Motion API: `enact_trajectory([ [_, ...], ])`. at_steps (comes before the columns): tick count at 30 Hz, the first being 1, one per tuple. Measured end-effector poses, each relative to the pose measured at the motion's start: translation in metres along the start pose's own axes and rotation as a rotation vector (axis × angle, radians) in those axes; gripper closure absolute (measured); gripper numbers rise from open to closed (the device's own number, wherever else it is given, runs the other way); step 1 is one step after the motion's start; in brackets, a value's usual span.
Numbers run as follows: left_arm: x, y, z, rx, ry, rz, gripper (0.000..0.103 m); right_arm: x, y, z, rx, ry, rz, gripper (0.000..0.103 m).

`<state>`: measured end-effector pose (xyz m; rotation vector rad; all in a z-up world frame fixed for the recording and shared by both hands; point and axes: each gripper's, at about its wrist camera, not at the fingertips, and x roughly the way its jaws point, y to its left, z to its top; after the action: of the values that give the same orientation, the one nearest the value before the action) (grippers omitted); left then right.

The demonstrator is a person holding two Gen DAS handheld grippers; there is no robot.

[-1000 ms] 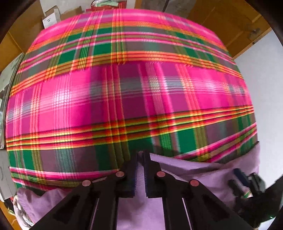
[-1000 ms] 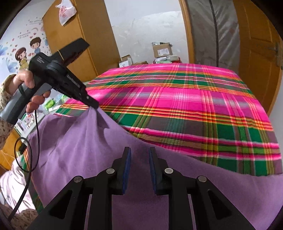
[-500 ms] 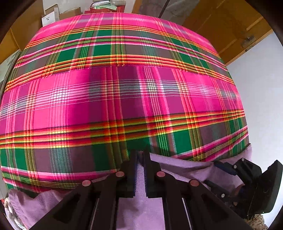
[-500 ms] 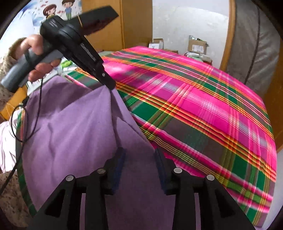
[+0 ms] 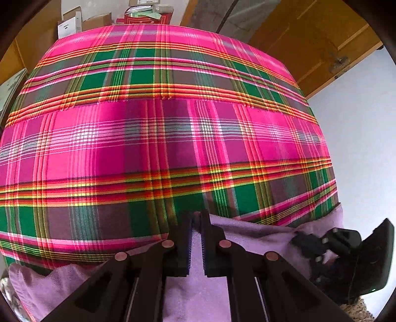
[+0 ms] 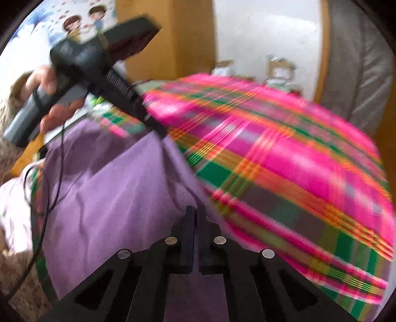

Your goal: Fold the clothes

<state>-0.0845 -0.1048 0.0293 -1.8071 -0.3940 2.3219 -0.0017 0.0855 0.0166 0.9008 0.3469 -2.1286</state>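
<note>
Your purple garment lies at the near edge of the bed, spread over the plaid bedspread and hanging toward you on the near side. Its far edge is lifted at two points, so the cloth rises in a ridge between them while the rest drapes loosely with soft creases.

Your left gripper has its fingers drawn nearly together, with a fold of the purple cloth pinched between them at the garment's far edge. In the right wrist view you can see that same gripper from the side, tilted down, its tip meeting a peak of lifted cloth, with your hand wrapped around its grey handle and a thin black cable trailing down across the fabric.

Your right gripper also has its fingers almost closed, only a thin slit between them, and the purple fabric is caught in that slit where a crease runs up into the tips. From the left wrist view it shows as a dark shape at the far right, resting against the cloth's edge.

The bedspread, pink with green, orange and yellow bands, covers the whole bed beyond the garment. The right wrist view is smeared by motion. Behind the bed stand cardboard boxes against a white wall, wooden doors to the right, and a cartoon wall picture at the left.
</note>
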Motion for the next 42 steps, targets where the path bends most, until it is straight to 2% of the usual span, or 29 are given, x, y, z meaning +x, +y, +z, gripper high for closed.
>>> enact_trajectory([
  [3,0.001,0.000,0.003,0.001,-0.004,-0.005,0.096,-0.006,-0.006,0.003,0.056,-0.039,-0.048,0.101],
  [10,0.034,0.009,0.013,-0.049,0.037,-0.022,0.096,0.015,-0.014,-0.003,0.114,0.048,-0.062,0.101],
  [13,0.037,0.013,0.013,-0.054,0.031,-0.035,0.095,0.022,-0.014,-0.003,0.112,0.087,-0.111,0.100],
  [15,0.037,0.014,0.013,-0.052,0.025,-0.044,0.095,0.027,-0.017,-0.006,0.130,0.113,-0.107,0.099],
  [19,0.025,0.013,0.007,-0.032,-0.003,-0.050,0.093,0.009,-0.018,-0.007,0.145,0.065,-0.127,0.099],
  [21,0.015,0.017,0.003,-0.041,-0.024,-0.060,0.086,-0.009,-0.023,-0.011,0.163,0.031,-0.153,0.095],
  [23,0.001,0.021,-0.005,-0.050,-0.069,-0.062,0.085,-0.026,-0.035,-0.024,0.212,0.014,-0.203,0.091],
  [26,-0.017,0.024,-0.017,-0.074,-0.121,-0.085,0.085,-0.052,-0.053,-0.043,0.285,-0.010,-0.278,0.090],
  [28,-0.027,0.021,-0.028,-0.062,-0.155,-0.091,0.083,-0.069,-0.065,-0.055,0.334,-0.027,-0.328,0.090],
  [30,-0.031,0.016,-0.040,-0.040,-0.170,-0.101,0.083,-0.085,-0.077,-0.074,0.399,-0.031,-0.378,0.085],
  [34,-0.021,-0.004,-0.060,0.008,-0.135,-0.188,0.083,-0.106,-0.101,-0.106,0.531,-0.027,-0.486,0.077],
  [37,-0.008,-0.016,-0.072,0.042,-0.095,-0.210,0.083,-0.124,-0.114,-0.129,0.607,-0.038,-0.595,0.070],
  [39,0.000,-0.021,-0.079,0.060,-0.073,-0.219,0.083,-0.142,-0.126,-0.151,0.706,-0.080,-0.610,0.062],
  [42,0.011,-0.023,-0.083,0.037,-0.059,-0.263,0.083,-0.164,-0.146,-0.184,0.866,-0.120,-0.636,0.059],
])
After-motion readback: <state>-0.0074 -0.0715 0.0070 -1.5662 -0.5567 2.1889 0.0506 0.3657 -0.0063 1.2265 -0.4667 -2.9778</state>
